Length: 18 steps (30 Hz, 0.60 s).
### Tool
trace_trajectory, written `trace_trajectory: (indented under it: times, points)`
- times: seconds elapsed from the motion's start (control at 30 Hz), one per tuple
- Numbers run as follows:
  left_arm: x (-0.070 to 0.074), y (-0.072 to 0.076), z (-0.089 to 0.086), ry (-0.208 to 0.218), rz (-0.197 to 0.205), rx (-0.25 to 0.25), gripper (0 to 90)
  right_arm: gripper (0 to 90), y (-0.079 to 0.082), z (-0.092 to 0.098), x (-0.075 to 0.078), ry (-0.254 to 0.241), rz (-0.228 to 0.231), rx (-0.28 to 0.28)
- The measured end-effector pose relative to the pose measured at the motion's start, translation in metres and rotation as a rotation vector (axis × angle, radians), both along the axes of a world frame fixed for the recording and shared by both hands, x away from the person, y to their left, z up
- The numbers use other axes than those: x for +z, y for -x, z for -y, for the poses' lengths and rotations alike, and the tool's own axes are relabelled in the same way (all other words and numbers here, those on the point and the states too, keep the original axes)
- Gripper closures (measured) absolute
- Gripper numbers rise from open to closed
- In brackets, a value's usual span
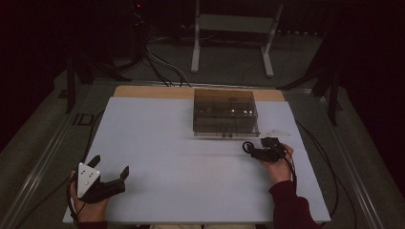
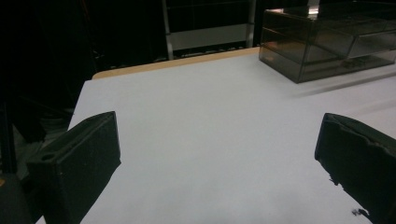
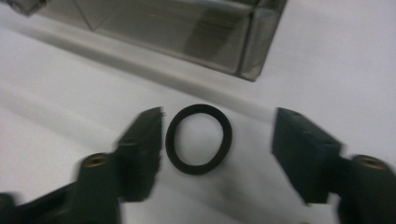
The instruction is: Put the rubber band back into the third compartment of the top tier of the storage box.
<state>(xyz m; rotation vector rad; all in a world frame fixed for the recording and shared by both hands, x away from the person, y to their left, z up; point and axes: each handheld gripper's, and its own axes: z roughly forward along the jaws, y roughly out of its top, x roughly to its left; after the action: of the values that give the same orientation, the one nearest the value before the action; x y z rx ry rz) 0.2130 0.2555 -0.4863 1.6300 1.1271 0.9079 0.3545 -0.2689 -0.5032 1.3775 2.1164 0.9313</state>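
A black rubber ring (image 3: pixel 173 140) lies flat on the white table top (image 3: pixel 327 60), just in front of a smoky clear plastic box (image 3: pixel 187 28). My right gripper (image 3: pixel 218 126) is lowered around it, jaws apart. One jaw is almost against the ring's edge and the other stands well clear. In the high view the ring (image 1: pixel 244 147) lies at the tip of the right gripper (image 1: pixel 252 149), near the box (image 1: pixel 224 112). My left gripper (image 1: pixel 111 165) rests at the table's near left, wide open with nothing between its jaws (image 2: pixel 217 135).
The box (image 2: pixel 327 37) has drawers and stands at the back centre. A small white piece (image 1: pixel 278 131) lies to its right. A wooden strip (image 1: pixel 153 91) edges the far side. Cables and a white metal stand (image 1: pixel 196 43) lie beyond the table.
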Motion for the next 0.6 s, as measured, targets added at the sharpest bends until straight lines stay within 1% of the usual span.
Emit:
trace_trajectory:
  times: [0.03, 0.07, 0.13, 0.23, 0.3, 0.47, 0.5, 0.6]
  points:
    - [0.000, 0.000, 0.000, -0.001, 0.000, 0.000, 1.0, 44.2, -0.001, -0.001, -0.001, 0.019, 0.000, 0.002]
    - [0.000, 0.000, 0.000, -0.001, -0.001, 0.000, 1.0, 46.3, -0.002, -0.002, -0.002, 0.023, -0.006, 0.004]
    - [0.000, 0.000, 0.000, -0.001, -0.002, -0.001, 1.0, 51.5, -0.004, -0.003, -0.005, 0.022, -0.019, 0.009]
    - [0.000, 0.000, 0.000, -0.001, -0.002, -0.001, 1.0, 56.9, -0.006, -0.004, -0.009, 0.015, -0.046, 0.005]
    - [-0.001, 0.000, 0.001, -0.001, -0.005, -0.001, 1.0, 59.7, -0.008, -0.004, -0.012, 0.024, -0.058, -0.001]
    - [-0.001, -0.001, 0.002, -0.007, -0.008, -0.006, 1.0, 69.4, -0.010, -0.005, -0.017, 0.028, -0.088, -0.004]
    - [-0.001, -0.001, 0.002, -0.006, -0.009, -0.006, 1.1, 71.0, -0.009, -0.006, -0.017, 0.032, -0.085, -0.008]
    - [-0.001, -0.001, 0.002, -0.006, -0.010, -0.005, 1.0, 80.3, -0.008, -0.007, -0.016, 0.038, -0.091, -0.004]
